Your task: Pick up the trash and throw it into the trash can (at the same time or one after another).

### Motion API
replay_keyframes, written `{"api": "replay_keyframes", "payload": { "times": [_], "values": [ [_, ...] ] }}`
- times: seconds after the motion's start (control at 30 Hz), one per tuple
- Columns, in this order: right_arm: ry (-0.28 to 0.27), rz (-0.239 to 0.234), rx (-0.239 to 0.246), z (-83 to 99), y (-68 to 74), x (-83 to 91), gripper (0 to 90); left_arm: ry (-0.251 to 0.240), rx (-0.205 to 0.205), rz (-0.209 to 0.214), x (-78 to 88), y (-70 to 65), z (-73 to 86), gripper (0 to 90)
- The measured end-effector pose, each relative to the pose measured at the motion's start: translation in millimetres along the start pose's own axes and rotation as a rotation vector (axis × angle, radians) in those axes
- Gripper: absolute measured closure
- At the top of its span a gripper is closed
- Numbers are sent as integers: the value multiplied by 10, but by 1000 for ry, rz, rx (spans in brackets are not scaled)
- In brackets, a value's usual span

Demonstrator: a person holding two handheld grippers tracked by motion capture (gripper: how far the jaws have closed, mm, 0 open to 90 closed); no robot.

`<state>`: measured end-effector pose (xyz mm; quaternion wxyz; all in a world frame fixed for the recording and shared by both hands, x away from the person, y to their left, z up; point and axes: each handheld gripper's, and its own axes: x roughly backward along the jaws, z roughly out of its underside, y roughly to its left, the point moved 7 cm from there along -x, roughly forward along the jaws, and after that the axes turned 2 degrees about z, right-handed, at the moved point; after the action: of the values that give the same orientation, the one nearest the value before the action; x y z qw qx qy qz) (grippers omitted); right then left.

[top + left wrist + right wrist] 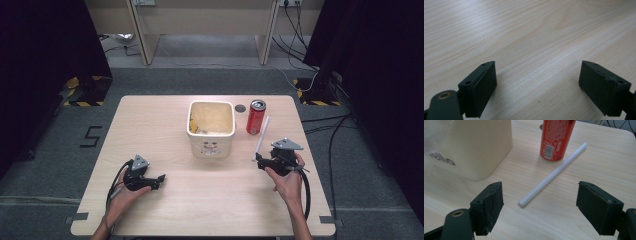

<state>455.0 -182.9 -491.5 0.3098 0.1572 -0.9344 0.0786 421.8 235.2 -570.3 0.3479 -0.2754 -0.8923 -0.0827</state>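
Straw (552,175) is lying flat on the table (200,200) just ahead of the right gripper (539,207), its long axis running away toward the red can (556,138). That gripper's jaws are standing spread with nothing between them, the near end sitting between them. The left gripper (537,90), also spread with nothing held, is resting well apart.

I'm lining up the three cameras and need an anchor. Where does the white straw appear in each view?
High view: the white straw lies on the table right of centre, between the red can and the right gripper.
Left gripper view: not in it; bare wood between open jaws.
Right gripper view: the straw runs diagonally from just ahead of the open jaws toward the upper right.
Shared landmark: the red can, standing beside the straw's far end.
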Motion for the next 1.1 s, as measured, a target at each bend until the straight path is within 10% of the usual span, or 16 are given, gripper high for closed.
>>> {"api": "replay_keyframes", "payload": {
  "times": [1.1],
  "values": [
    [27,20,-82,-191,-281,-647,318,0,0,0,0,0,0,137]
  ]
}}
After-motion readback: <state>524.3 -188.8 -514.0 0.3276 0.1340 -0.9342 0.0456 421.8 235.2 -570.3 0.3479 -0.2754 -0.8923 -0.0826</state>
